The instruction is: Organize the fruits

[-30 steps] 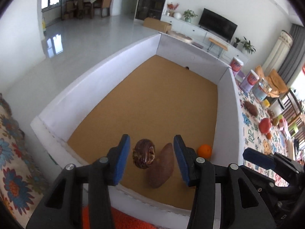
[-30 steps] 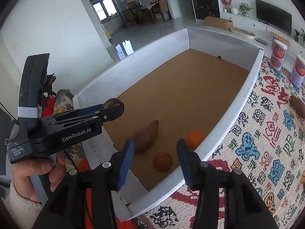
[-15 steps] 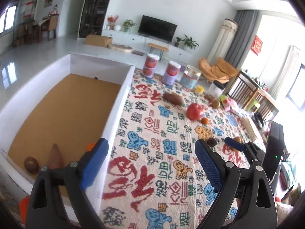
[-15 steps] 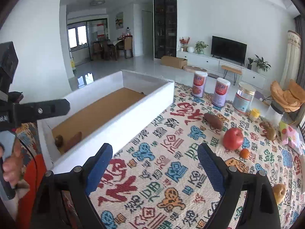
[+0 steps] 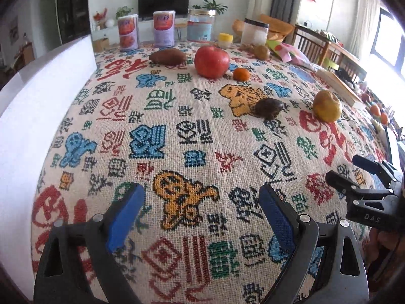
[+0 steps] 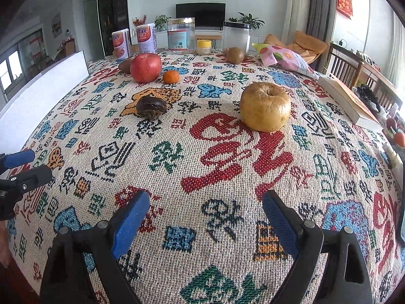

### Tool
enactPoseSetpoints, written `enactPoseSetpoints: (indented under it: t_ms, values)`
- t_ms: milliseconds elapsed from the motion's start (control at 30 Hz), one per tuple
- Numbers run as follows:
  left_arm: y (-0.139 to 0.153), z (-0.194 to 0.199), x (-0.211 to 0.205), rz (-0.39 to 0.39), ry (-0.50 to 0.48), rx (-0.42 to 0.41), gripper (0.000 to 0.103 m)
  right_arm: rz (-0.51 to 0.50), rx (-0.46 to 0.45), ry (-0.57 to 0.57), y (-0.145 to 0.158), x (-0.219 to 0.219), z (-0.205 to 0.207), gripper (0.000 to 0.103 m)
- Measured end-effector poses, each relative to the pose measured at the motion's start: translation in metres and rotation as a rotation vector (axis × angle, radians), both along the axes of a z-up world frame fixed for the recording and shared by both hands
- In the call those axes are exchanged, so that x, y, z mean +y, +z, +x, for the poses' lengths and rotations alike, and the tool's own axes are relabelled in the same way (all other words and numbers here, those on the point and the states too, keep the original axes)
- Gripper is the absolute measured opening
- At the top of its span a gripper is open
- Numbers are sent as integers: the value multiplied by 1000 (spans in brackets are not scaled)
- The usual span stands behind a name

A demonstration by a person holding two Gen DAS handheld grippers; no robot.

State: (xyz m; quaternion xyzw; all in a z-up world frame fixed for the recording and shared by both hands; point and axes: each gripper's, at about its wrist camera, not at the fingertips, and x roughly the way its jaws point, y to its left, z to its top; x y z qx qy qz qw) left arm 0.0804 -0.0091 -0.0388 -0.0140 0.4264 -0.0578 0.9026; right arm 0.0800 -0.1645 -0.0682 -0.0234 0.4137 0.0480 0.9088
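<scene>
At the far left stands the white wall of my sorting box (image 5: 38, 106), its inside hidden from both cameras. My left gripper (image 5: 201, 209) hangs over the patterned tablecloth (image 5: 177, 152) with its blue pads (image 5: 125, 212) spread wide and nothing between them; the jaws have just been opening, and only cloth shows in the gap. Beyond it, near the far edge of the table, two printed cans (image 5: 129, 34) stand side by side, and in front of them lies a brown sweet potato (image 5: 167, 56). Just to its right sits the red apple (image 5: 212, 61), with a small orange (image 5: 241, 74) just beside it. Nearer to me, a dark wrinkled fruit (image 6: 151, 107) rests on an orange figure in the weave, well apart from the apple. To its right is a yellow-brown wrinkled apple (image 6: 265, 106), upright, stem hollow on top, sitting on a big red character. Far behind it a kiwi (image 6: 235, 55) lies by a clear jar (image 6: 236, 38), and a pink snack bag (image 6: 283, 59) lies further right. My right gripper (image 6: 206, 221) is also spread wide and empty, having just been opening too, its pads low over the cloth with the yellow-brown apple ahead of them and slightly to the right. A book (image 6: 346, 101) lies along the table's right edge.
</scene>
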Motion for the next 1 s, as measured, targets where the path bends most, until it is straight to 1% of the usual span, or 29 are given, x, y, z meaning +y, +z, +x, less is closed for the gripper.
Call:
enactPoseSetpoints:
  t_ms: [100,133,167,267,367,500,1000]
  values:
    - [-13,6,9,-13,27,31,93,8,44,-3,-7,1,6,92]
    - [-14,3,9,-2,26,7,93,4,40,-3,-7,2,6,92]
    - [-15,2,8,11,26,1,93,-3,38,-5,-7,2,6,92]
    - [-17,2,3,37,15,7,93,-11,41,-8,-8,3,5,95]
    - [-17,2,0,55,14,9,94,7,55,-16,-10,0,7,98]
    - [-18,3,-3,68,6,16,97,12,60,-18,-11,0,8,99]
    - [-19,4,-3,71,3,21,100,14,62,-20,-11,0,8,101]
